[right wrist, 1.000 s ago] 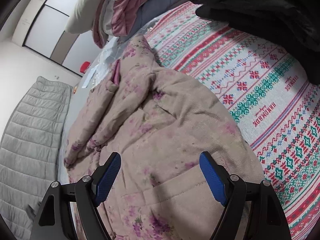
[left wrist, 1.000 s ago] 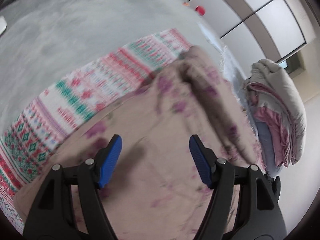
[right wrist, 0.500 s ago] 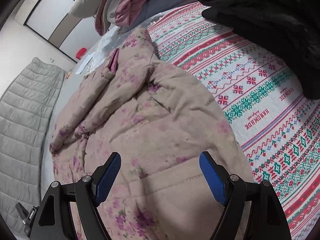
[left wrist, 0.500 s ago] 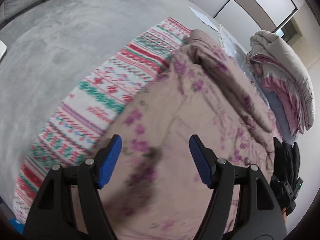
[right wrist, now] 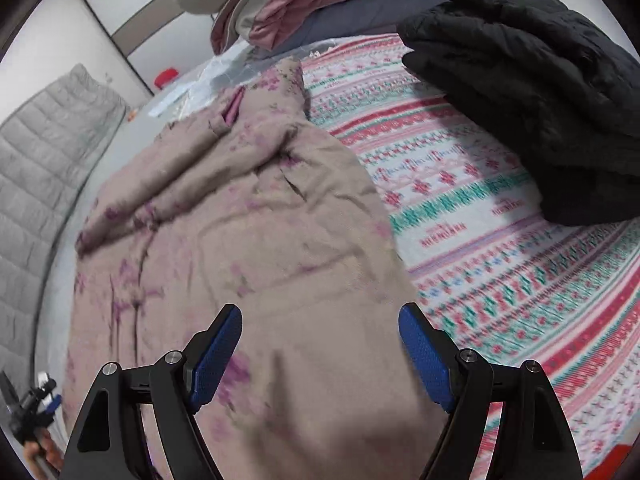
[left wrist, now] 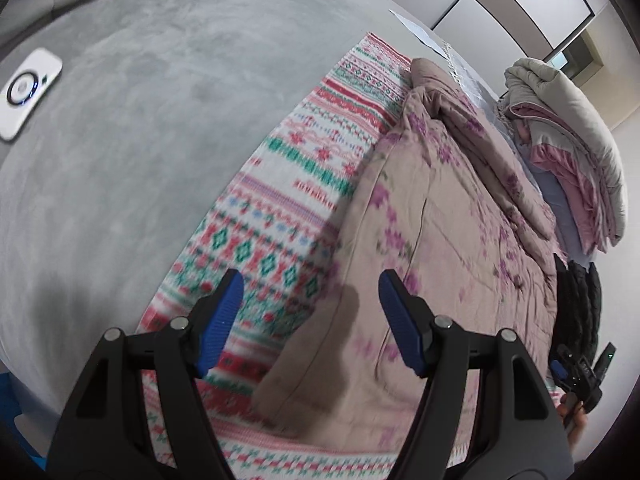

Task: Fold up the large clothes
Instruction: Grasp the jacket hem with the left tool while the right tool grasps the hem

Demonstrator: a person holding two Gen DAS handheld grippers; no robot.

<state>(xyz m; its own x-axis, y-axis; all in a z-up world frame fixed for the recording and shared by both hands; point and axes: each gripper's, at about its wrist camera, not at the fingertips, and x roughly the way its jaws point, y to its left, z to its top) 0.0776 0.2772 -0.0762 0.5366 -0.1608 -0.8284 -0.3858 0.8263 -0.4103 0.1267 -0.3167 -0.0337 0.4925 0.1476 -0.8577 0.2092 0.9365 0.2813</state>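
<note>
A large beige padded garment with purple flowers [left wrist: 436, 216] lies spread on a patterned red, green and white blanket [left wrist: 288, 200]; one sleeve is folded across its chest. My left gripper [left wrist: 310, 318] is open and empty above the garment's lower left hem corner. In the right wrist view the same garment [right wrist: 248, 232] fills the middle, and my right gripper [right wrist: 320, 356] is open and empty above its lower right hem, near the blanket [right wrist: 500, 248].
A grey carpet [left wrist: 120, 128] with a white device [left wrist: 28, 92] lies left. A pile of folded bedding [left wrist: 572, 128] stands at the far end. A black puffy jacket [right wrist: 532, 112] lies on the blanket to the right.
Both grippers have pulled back toward the garment's hem, so more of the garment and blanket shows. The left gripper has shifted left over the hem edge. Both stay open.
</note>
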